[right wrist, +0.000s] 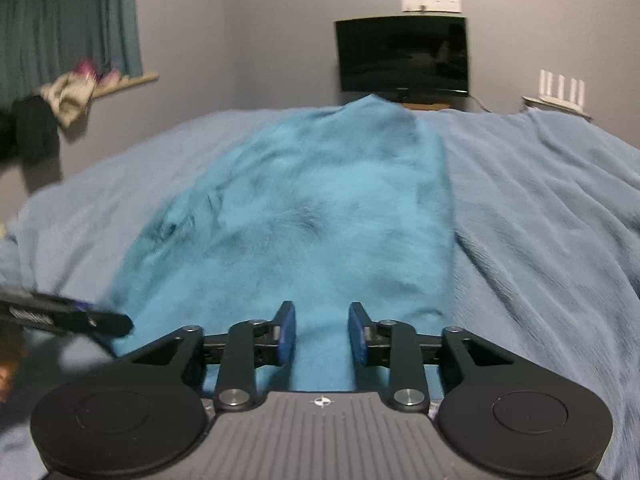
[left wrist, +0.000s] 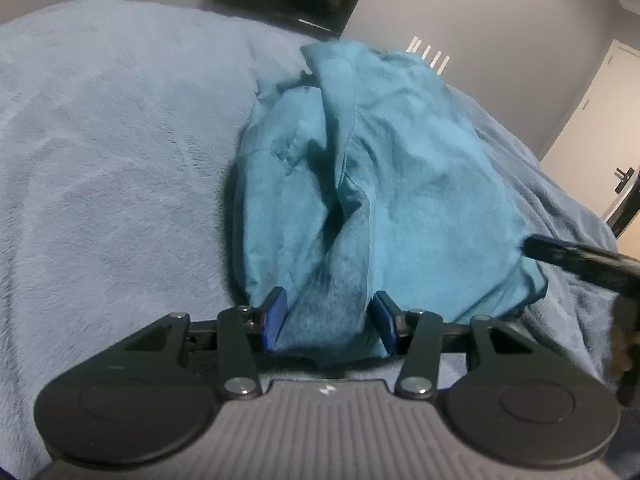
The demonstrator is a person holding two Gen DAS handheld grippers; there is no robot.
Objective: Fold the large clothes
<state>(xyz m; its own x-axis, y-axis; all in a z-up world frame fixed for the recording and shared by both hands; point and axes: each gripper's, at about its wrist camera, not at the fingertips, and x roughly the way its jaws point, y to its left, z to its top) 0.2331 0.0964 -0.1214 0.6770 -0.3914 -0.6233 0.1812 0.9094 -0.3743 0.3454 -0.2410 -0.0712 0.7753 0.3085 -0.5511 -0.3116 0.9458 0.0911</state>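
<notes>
A teal garment (left wrist: 384, 168) lies rumpled on a bed covered by a pale blue blanket (left wrist: 120, 160), filling the centre and right of the left wrist view. The left gripper (left wrist: 328, 316) sits at the garment's near edge, its jaws closed on a bunched fold of the cloth, the blue pads pressing it from both sides. In the right wrist view the right gripper (right wrist: 322, 332) grips the garment's near hem in the lower centre, jaws pinching the cloth. A dark television (right wrist: 402, 56) stands against the far wall.
</notes>
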